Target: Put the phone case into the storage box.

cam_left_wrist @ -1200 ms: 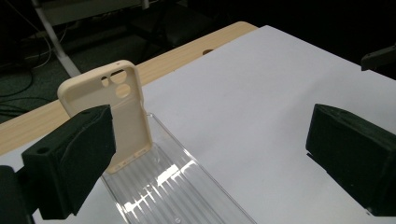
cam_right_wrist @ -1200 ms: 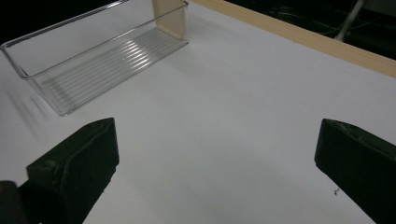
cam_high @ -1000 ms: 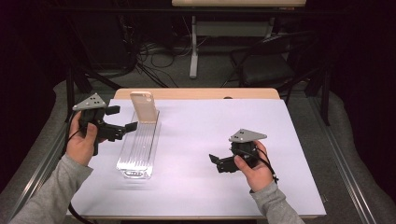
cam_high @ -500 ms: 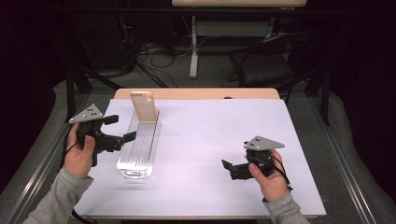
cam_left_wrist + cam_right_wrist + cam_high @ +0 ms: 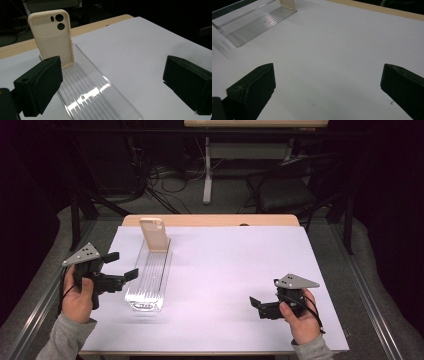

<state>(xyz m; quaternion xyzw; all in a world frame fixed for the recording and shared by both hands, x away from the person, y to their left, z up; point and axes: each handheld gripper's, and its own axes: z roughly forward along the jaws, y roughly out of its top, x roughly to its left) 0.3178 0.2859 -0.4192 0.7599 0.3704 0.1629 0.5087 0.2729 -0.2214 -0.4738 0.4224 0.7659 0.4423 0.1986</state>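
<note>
**Both grippers open, nothing held**

A clear tray (image 5: 149, 277) lies on the white table (image 5: 235, 270), toward its left side. A beige phone case (image 5: 154, 234) stands upright at the far end of the tray, leaning a little. The left gripper (image 5: 121, 265) is just beside the tray, jaws spread wide. The right gripper (image 5: 256, 306) is well apart from it, near the front right; its jaws are spread too and hold nothing.

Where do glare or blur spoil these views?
Left gripper view: bright glare streaks on the clear tray; the phone case is sharp. Right gripper view: the tray's near corner is slightly smeared. High view: dim surroundings, evenly lit table, a small glint on the tray.
</note>
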